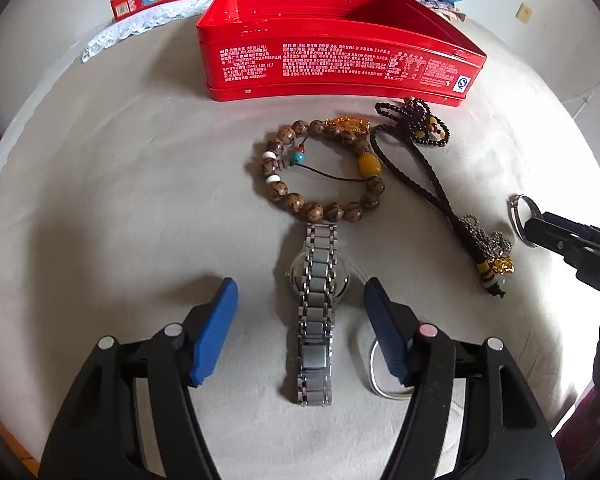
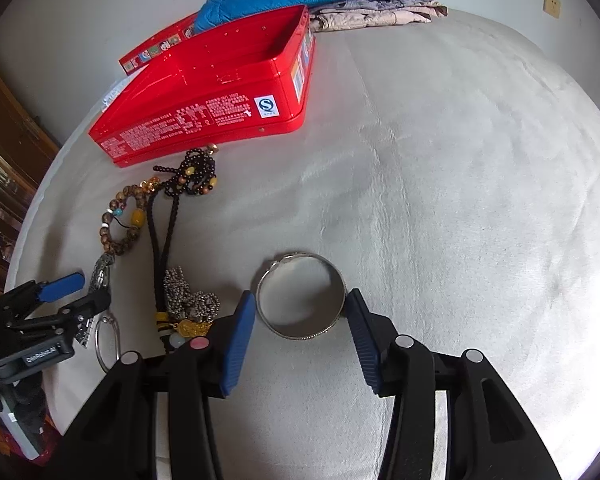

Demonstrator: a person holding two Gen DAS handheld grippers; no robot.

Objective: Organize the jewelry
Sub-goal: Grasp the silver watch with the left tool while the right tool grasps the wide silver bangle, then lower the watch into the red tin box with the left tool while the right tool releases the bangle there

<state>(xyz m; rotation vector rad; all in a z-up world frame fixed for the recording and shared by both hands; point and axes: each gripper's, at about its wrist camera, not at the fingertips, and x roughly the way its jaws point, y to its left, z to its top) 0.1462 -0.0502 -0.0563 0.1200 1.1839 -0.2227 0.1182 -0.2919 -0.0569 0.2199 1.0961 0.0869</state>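
Both tools are spread: right tool [image 2: 300,320] is straddling the silver bangle [image 2: 302,296], left tool [image 1: 300,320] is straddling the watch [image 1: 316,312]. I am judging that next I must pinch and carry them to the red tin [image 2: 204,120].

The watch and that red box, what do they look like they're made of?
Watch: apparently polished metal, likely steel; its silvery bracelet links glint. Red box: probably painted tin; glossy thin walls, rolled rim, small rivets, though glossy plastic can't be ruled out.

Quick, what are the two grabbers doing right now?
Left gripper: open, around the watch, holding nothing.
Right gripper: open, around the silver bangle, holding nothing.
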